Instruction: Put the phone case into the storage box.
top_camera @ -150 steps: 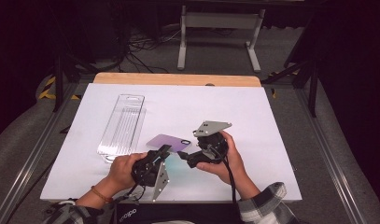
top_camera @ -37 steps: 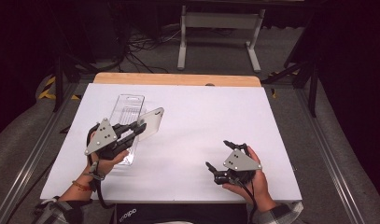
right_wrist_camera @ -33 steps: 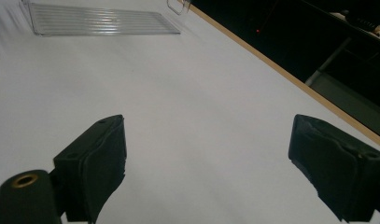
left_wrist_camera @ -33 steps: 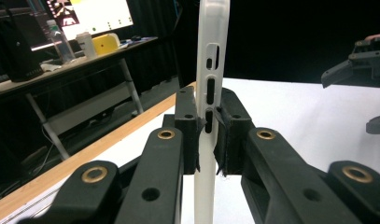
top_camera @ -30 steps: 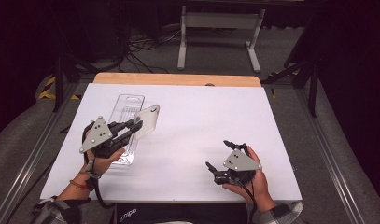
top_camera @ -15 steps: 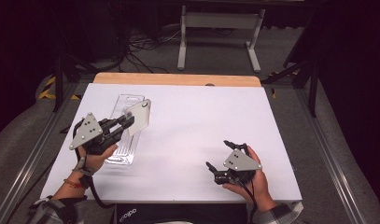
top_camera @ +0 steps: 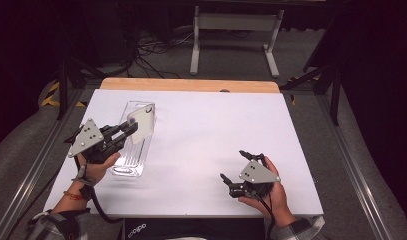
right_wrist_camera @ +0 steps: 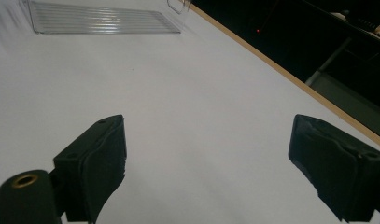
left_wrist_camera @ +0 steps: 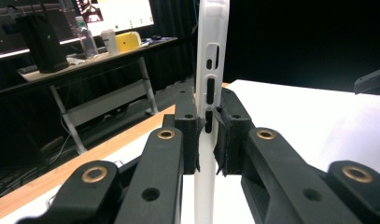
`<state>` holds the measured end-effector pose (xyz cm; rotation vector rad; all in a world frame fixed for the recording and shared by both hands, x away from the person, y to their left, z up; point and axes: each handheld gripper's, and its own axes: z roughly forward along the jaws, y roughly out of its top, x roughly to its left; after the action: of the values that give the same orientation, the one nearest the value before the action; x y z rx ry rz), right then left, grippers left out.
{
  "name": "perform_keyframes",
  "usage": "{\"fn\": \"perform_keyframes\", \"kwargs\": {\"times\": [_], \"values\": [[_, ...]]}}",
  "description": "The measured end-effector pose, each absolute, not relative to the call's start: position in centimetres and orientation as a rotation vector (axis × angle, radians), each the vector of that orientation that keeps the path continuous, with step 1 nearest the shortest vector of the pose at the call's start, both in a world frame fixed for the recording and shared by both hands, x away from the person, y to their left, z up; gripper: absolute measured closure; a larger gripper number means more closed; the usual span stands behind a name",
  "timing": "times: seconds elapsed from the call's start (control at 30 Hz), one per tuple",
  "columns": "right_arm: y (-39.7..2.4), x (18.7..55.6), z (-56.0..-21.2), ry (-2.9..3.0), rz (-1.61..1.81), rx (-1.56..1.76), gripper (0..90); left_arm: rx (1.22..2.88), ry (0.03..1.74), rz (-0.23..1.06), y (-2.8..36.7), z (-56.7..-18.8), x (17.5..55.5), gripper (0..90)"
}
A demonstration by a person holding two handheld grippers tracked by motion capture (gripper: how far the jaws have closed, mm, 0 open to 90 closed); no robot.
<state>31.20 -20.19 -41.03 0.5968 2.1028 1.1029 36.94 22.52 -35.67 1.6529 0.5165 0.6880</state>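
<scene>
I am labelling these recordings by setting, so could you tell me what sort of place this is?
Probably a lab or recording studio: a white table framed by metal rails, dark surroundings with loose cables on the floor, and a desk with monitors behind.

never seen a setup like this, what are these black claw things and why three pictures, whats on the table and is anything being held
A person sits at a white table and holds a hand-operated gripper in each hand; there is no robot arm. The high view looks down from above the person. The other two pictures come from small cameras riding on each gripper, looking out along its two black jaws.

The left gripper is shut on a pale phone case; the left gripper view shows the case edge-on, pinched between the pads, with its button cut-outs visible. It is held above a clear plastic tray that lies on the table's left side.

The right gripper rests near the table's front right with its jaws wide open and nothing between them.
</scene>
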Motion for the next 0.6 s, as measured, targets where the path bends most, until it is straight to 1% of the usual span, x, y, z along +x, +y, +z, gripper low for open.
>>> {"fn": "perform_keyframes", "kwargs": {"times": [0.47,0.6], "values": [[-20.0,31.3,-41.2,2.115,1.099,0.592,12.0,1.666,0.554,0.702,23.6,-36.0,37.7,81.2],[-20.0,31.4,-41.3,2.115,1.1,0.597,12.0,1.657,0.572,0.689,23.8,-36.2,38.0,81.1]]}}
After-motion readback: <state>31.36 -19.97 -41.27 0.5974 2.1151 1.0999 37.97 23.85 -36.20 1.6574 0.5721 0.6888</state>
